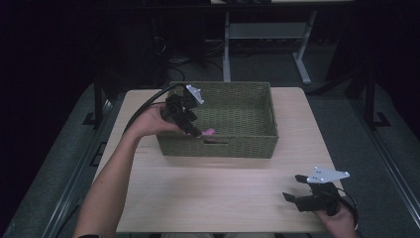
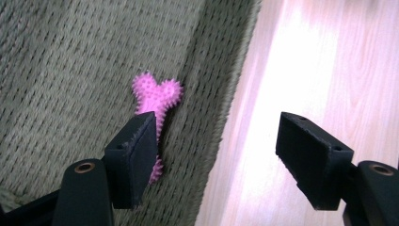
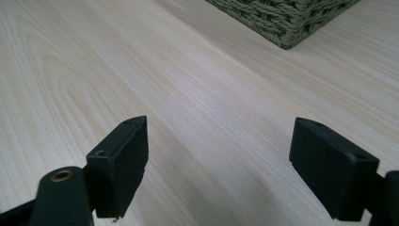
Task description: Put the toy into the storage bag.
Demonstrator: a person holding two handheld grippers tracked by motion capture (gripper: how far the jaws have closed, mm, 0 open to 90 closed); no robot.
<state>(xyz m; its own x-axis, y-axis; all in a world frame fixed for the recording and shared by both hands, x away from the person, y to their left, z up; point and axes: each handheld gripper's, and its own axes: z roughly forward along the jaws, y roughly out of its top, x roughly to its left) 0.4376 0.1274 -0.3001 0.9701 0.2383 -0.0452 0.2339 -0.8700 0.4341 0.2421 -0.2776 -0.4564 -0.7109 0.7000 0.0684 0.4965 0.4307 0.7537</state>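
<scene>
Pale wood table is carrying a woven olive-green basket at the centre of the high view, against a dark room behind. We are holding the left gripper over the basket's near-left corner, angled down into it. In the left gripper view its jaws are standing wide apart with nothing pressed between them; the pink spiky bone-shaped toy is lying on the basket floor, tucked against the inner wall, partly hidden behind the left-hand jaw at lower left of that frame. We are judging that the toy is sitting released in the basket, which would explain the spread jaws. We are keeping the right gripper low at the lower right of the high view, well apart from the basket; its jaws are open and empty over bare wood, presumably parked out of the way.
</scene>
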